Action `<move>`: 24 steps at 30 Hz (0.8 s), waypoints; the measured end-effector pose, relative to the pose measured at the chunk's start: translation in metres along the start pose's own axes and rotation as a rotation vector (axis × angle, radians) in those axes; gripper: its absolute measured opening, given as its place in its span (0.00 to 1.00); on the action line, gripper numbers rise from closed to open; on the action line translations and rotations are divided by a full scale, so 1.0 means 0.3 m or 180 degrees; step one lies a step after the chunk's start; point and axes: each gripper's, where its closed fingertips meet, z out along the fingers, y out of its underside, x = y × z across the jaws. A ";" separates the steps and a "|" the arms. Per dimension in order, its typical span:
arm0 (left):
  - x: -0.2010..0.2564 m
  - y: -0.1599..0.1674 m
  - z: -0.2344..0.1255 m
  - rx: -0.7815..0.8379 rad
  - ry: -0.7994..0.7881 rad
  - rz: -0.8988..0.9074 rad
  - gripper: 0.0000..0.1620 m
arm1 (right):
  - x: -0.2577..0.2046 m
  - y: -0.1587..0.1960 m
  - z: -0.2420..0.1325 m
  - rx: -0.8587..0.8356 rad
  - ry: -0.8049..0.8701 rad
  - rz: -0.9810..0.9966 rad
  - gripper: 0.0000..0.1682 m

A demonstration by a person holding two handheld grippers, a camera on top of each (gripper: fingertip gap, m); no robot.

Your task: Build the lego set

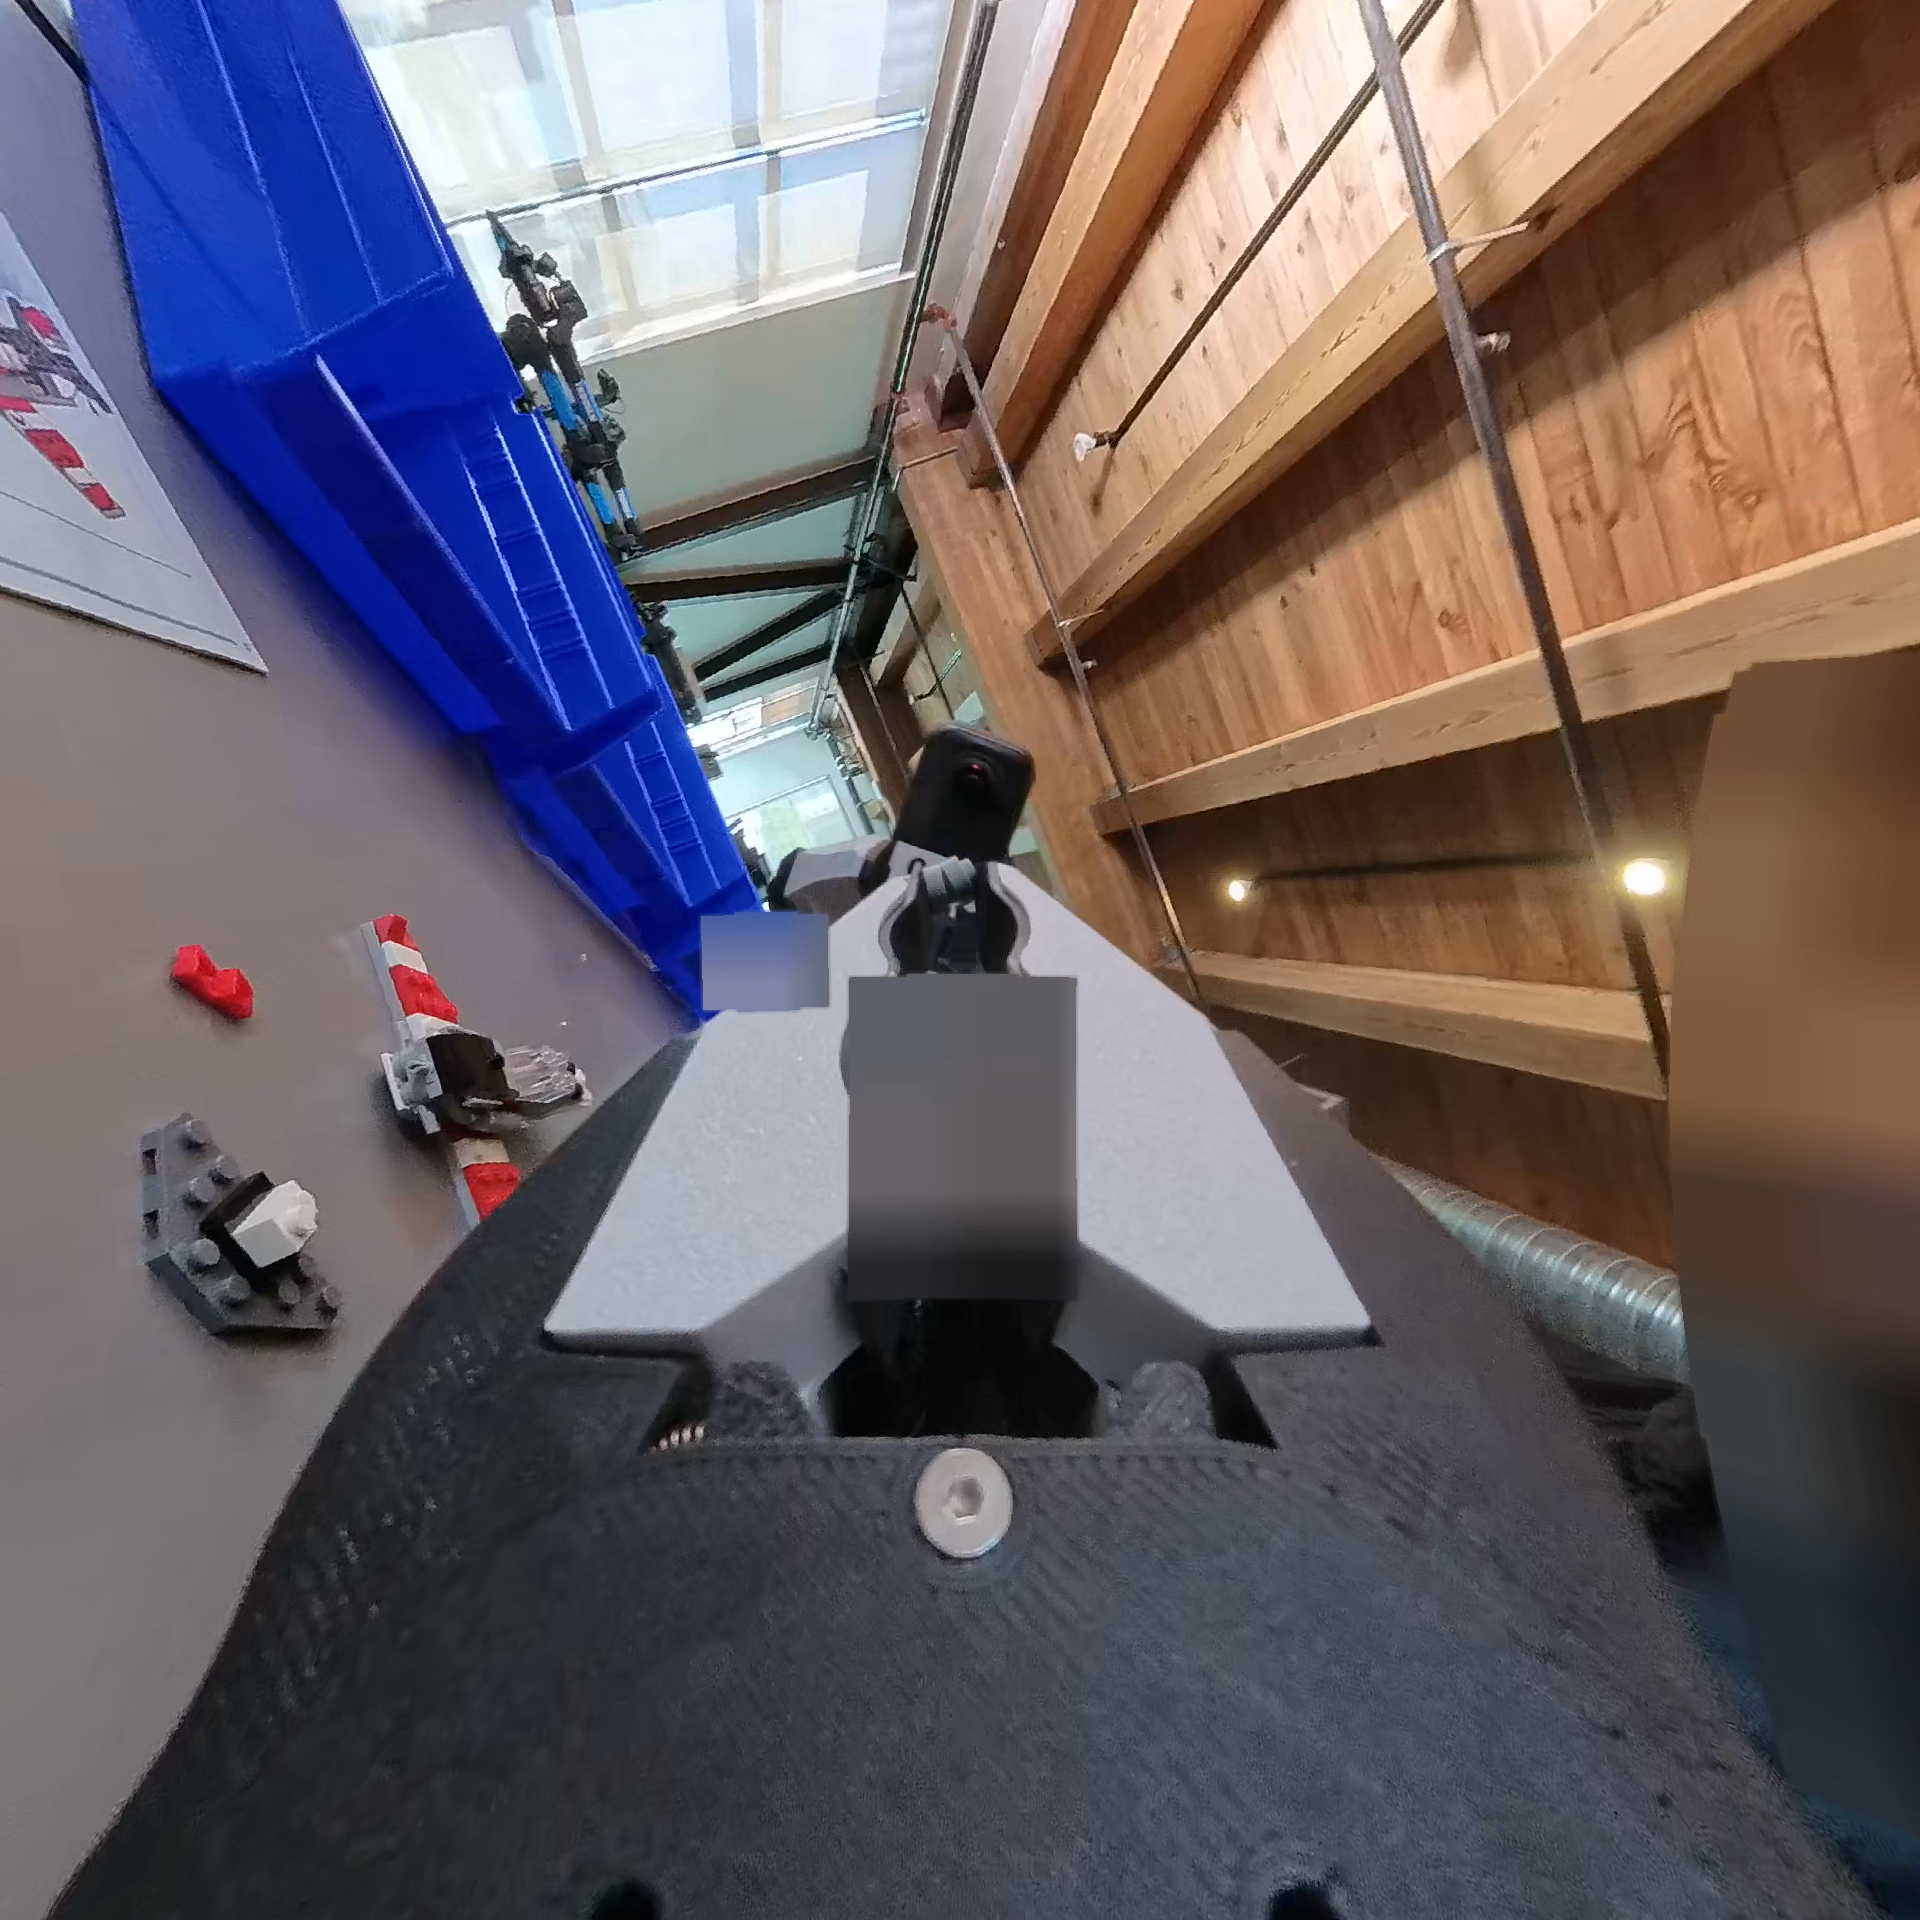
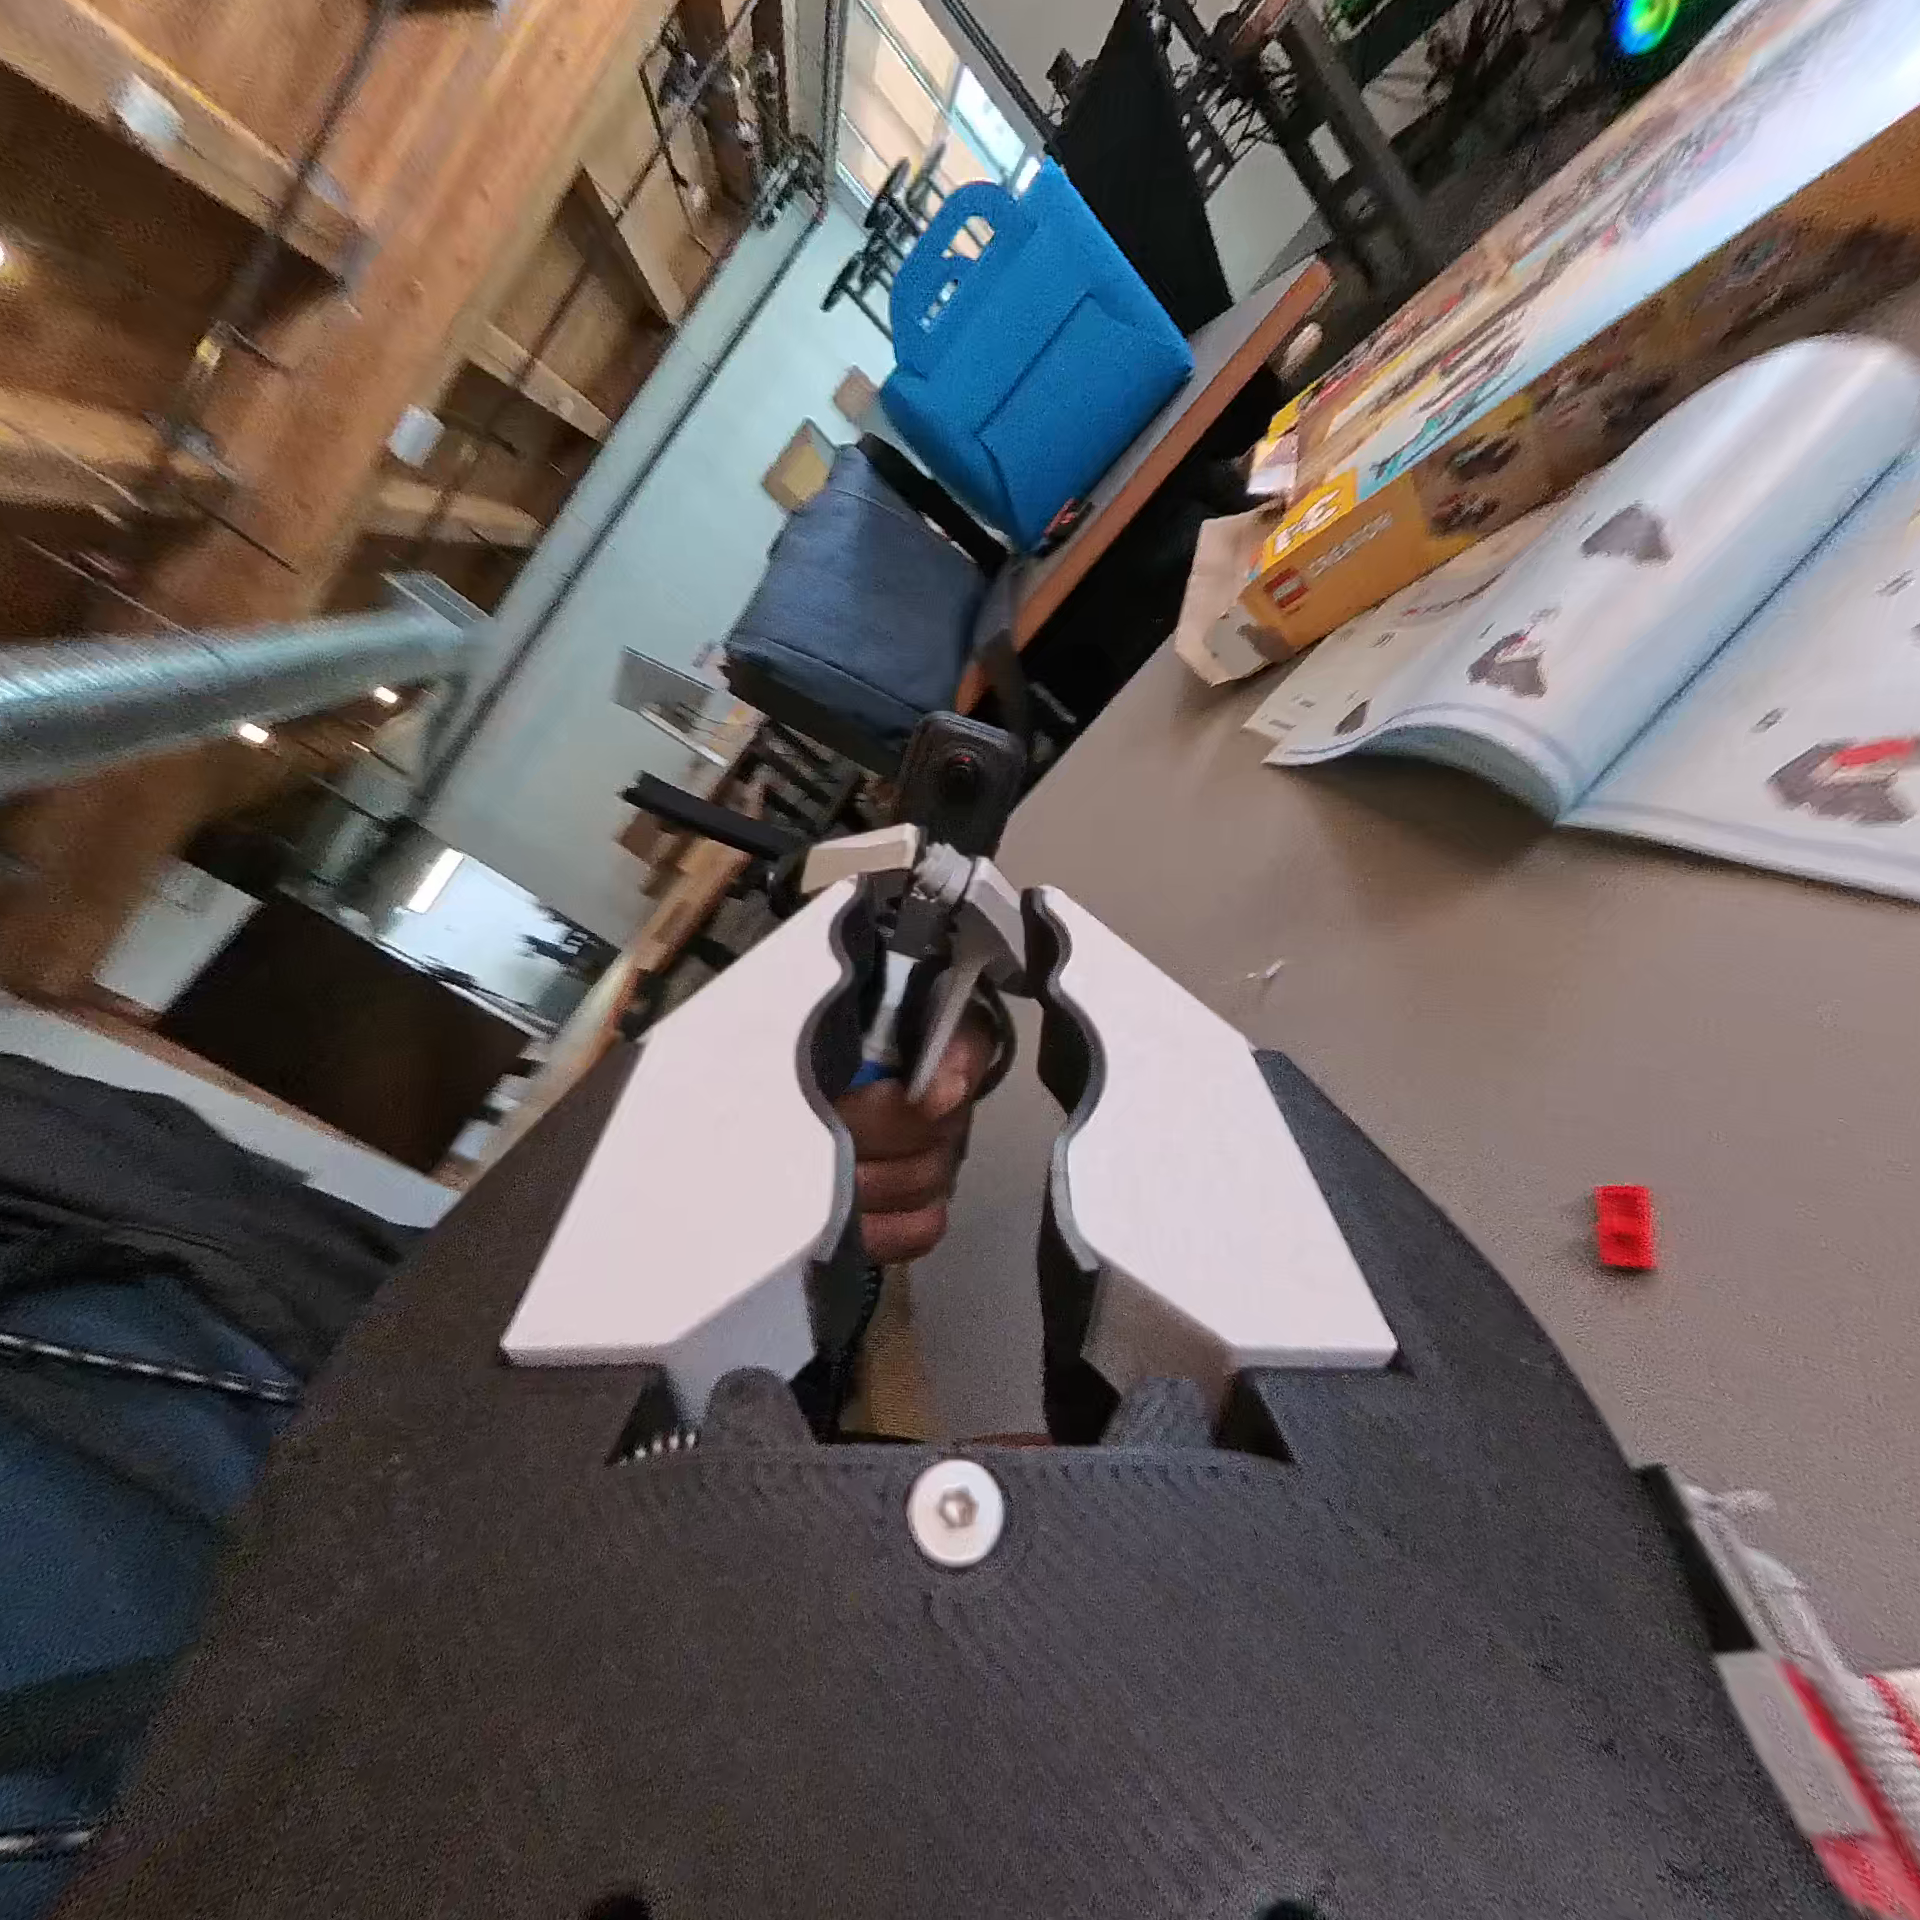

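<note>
Since both claws are up off the bench (image 1: 312,790) and meeting tip to tip, go slow here. Left claw (image 1: 951,940) is clenched on a little grey sub-build (image 1: 948,902). Right claw (image 2: 945,920) has its tips either side of it, can't tell if it's actually biting. I'd square the studs up before squeezing, no twisting. Dark grey plate (image 1: 234,1236), striped build (image 1: 436,1039) and red brick (image 1: 213,980) wait on the bench, left.

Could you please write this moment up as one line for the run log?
left gripper and right gripper tip to tip above table | grips unclear | red brick, grey plate lying loose
</note>
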 end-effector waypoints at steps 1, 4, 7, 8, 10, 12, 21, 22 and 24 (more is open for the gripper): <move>0.000 0.004 0.002 -0.0027 -0.0027 0.0048 0.05 | -0.003 0.003 0.003 0.0007 -0.0072 0.0137 0.17; -0.001 0.008 0.005 -0.0073 -0.0092 0.0156 0.05 | -0.006 0.016 0.012 -0.0018 -0.0174 0.0382 0.16; 0.001 0.009 0.005 -0.0095 -0.0131 0.0242 0.05 | -0.022 0.008 0.010 0.0041 -0.0323 0.0544 0.12; 0.004 0.009 0.005 -0.0098 -0.0121 0.0253 0.05 | -0.022 0.006 0.009 0.0054 -0.0341 0.0572 0.11; 0.007 0.011 0.007 -0.0113 -0.0111 0.0270 0.05 | -0.018 0.005 0.007 0.0061 -0.0336 0.0586 0.08; 0.008 0.014 0.009 -0.0130 -0.0117 0.0288 0.05 | -0.015 0.005 0.004 0.0066 -0.0324 0.0584 0.07; 0.000 0.014 0.009 -0.0150 -0.0222 0.0387 0.05 | -0.006 0.006 0.005 0.0036 -0.0106 0.0267 0.05; -0.002 0.013 0.009 -0.0142 -0.0234 0.0396 0.05 | -0.004 0.005 0.005 0.0041 -0.0080 0.0247 0.05; -0.003 0.010 0.011 -0.0101 -0.0229 0.0381 0.05 | -0.001 0.001 0.005 0.0071 -0.0036 0.0211 0.05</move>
